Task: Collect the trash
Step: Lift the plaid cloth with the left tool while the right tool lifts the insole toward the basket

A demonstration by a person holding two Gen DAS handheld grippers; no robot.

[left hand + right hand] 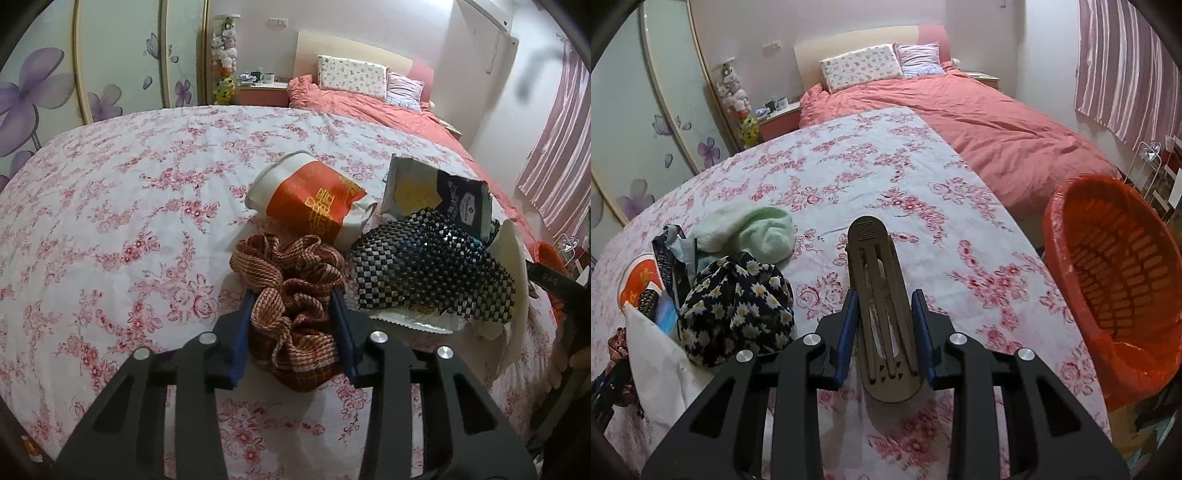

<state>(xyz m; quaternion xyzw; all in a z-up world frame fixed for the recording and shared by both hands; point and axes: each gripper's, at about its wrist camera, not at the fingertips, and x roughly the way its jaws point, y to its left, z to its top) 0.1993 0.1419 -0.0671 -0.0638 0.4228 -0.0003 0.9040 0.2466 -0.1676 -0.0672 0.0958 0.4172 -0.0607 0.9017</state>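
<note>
Left tongs (pixel 295 325) around one striped scrunchie (pixel 291 295), right tongs (pixel 886 325) around one brown comb (pixel 882 314), one orange basket (pixel 1108 258) beside.

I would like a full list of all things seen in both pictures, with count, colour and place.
scrunchie: one, brown striped, between the left pads
paper cup: one, white and red, on its side behind the scrunchie
beaded bag: one, black checked, right of the scrunchie
comb: one, brown, between the right pads
flowered cloth: one, black, left of the comb
green cloth: one, behind it
basket: one, orange, beside the table
left gripper: closed on the scrunchie
right gripper: closed on the comb
</note>
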